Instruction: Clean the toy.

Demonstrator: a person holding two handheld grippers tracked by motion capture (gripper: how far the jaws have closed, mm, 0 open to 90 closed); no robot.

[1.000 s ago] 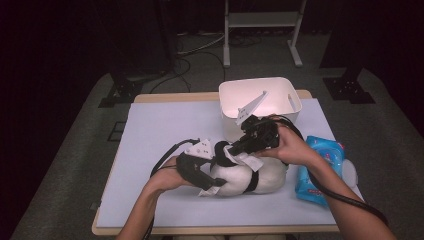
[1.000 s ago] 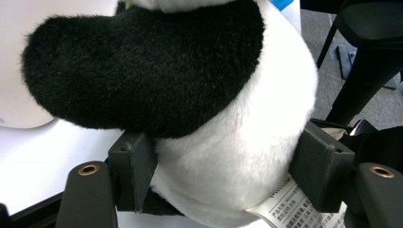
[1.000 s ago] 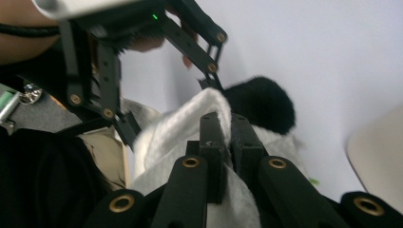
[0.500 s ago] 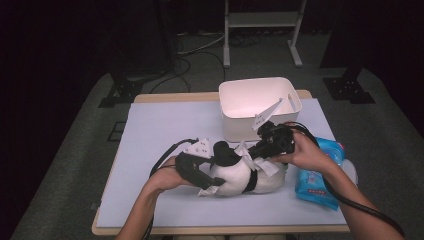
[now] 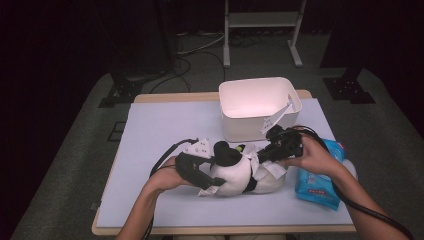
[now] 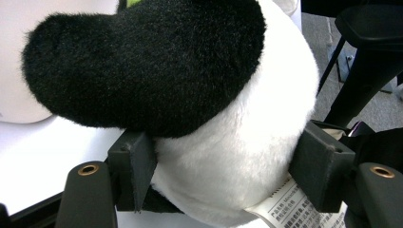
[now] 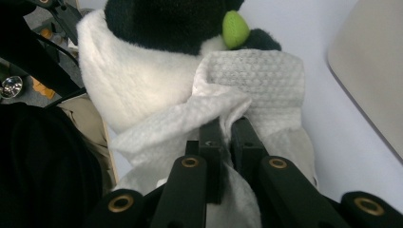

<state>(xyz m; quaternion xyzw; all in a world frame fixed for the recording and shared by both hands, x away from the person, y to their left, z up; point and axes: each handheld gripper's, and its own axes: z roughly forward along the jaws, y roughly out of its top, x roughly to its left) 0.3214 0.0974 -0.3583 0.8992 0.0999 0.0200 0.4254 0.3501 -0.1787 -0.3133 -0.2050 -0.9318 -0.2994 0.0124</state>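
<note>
High view: your left gripper (image 5: 200,175) sits at the left end of the plush toy (image 5: 235,172), which lies on the table (image 5: 155,125) near its front edge, right of centre. Left gripper view: jaws clamped on the toy's white body, one pad each side, black fur above, a printed tag (image 6: 294,209) hanging below. Your right gripper (image 5: 267,152) comes in over the toy's right half. Right gripper view: jaws nearly closed, pinching a fold of the white wipe (image 7: 228,104) draped on the plush; probably pressed against it, contact is hard to see. White bin (image 5: 257,107) stands just behind. Blue wipes pack (image 5: 317,182) lies far right by your wrist.
</note>
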